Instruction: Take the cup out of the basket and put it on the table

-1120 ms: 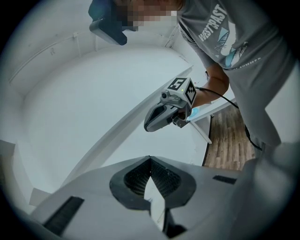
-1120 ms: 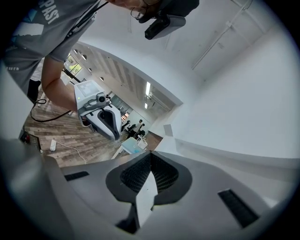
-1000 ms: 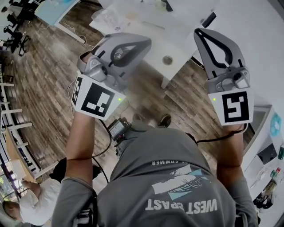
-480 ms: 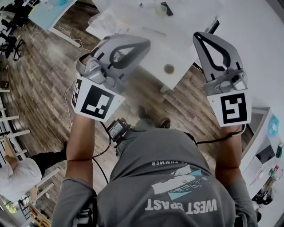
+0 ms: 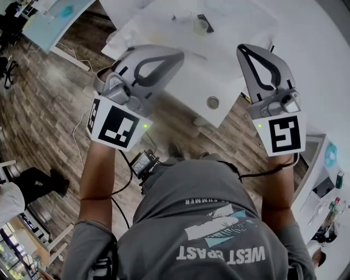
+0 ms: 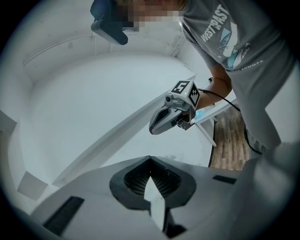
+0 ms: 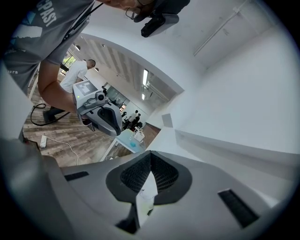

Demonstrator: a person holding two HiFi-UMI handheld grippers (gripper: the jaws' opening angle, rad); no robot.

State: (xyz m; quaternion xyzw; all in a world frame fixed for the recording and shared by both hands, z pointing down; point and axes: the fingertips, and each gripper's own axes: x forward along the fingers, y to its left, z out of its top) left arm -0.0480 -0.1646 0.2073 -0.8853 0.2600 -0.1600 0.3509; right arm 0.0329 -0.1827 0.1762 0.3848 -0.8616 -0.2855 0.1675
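Both grippers are held up in front of the person, over the wooden floor at the near edge of a white table [image 5: 235, 22]. My left gripper [image 5: 178, 53] is shut with nothing between its jaws; its own view shows the tips [image 6: 150, 159] meeting against a white wall. My right gripper [image 5: 243, 48] is likewise shut and empty, tips [image 7: 151, 153] together. Each gripper view shows the other gripper, the right one [image 6: 171, 115] and the left one [image 7: 101, 115]. A small pale cup [image 5: 201, 25] stands far back on the table. No basket is in view.
A round metal cap [image 5: 213, 102] sits near the table's front edge, and a dark flat object [image 5: 205, 23] lies beside the cup. A light blue table [image 5: 54, 13] stands at far left. Another person [image 5: 13, 191] is at lower left. Shelves with clutter [image 5: 328, 180] are at right.
The head view has moved forward: the white table has slid down and nearer, and the cup has come into sight. Both grippers stay raised and shut.
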